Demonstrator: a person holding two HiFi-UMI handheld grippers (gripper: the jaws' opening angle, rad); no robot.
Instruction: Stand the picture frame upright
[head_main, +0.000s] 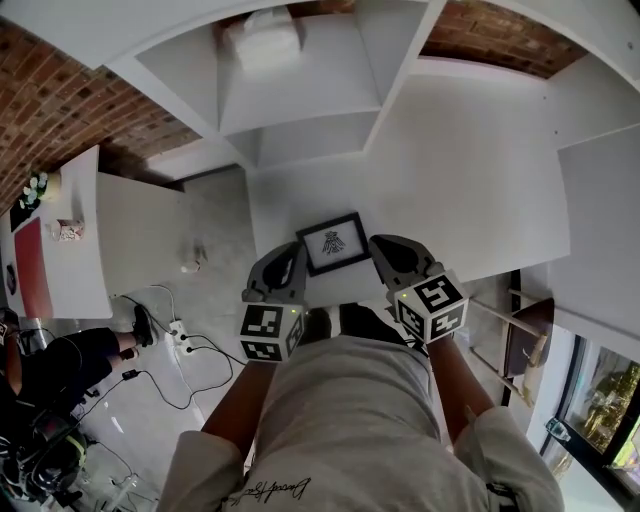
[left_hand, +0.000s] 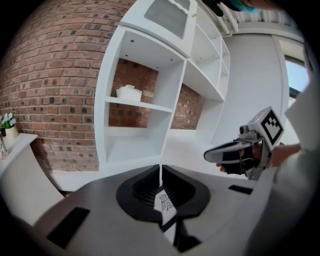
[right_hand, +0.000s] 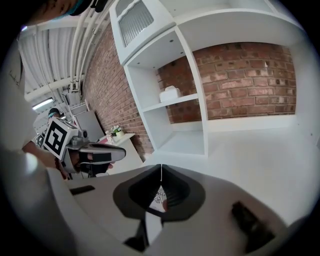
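Head view: picture frame lies face up on the white worktop. It has a black border, a white mat and a small insect print in the middle. It sits near the worktop's front edge, in front of the white shelving unit.

Left hand-held gripper: tip just beside the frame's left edge; contact cannot be judged from above. In the left gripper view the 2 jaws are clenched, tips meeting along 1 thin line, with nothing caught between the pads. Part of the print and the dark border shows through the slot below the tips, so the frame is beneath the jaws, not in them.

Right hand-held gripper: tip just beside the frame's right edge, mirroring the left. In the right gripper view the jaws are likewise clenched, tips together and empty. A sliver of the print shows through the slot under them.

Both grippers angle downward toward the frame, 1 on each side. Each carries a marker cube at the end nearer the person. Each gripper view shows the other gripper off to the side.

Surroundings:
- 1 white box on a shelf of the unit
- brick wall behind
- cables on the floor at left
- a side desk with a small plant
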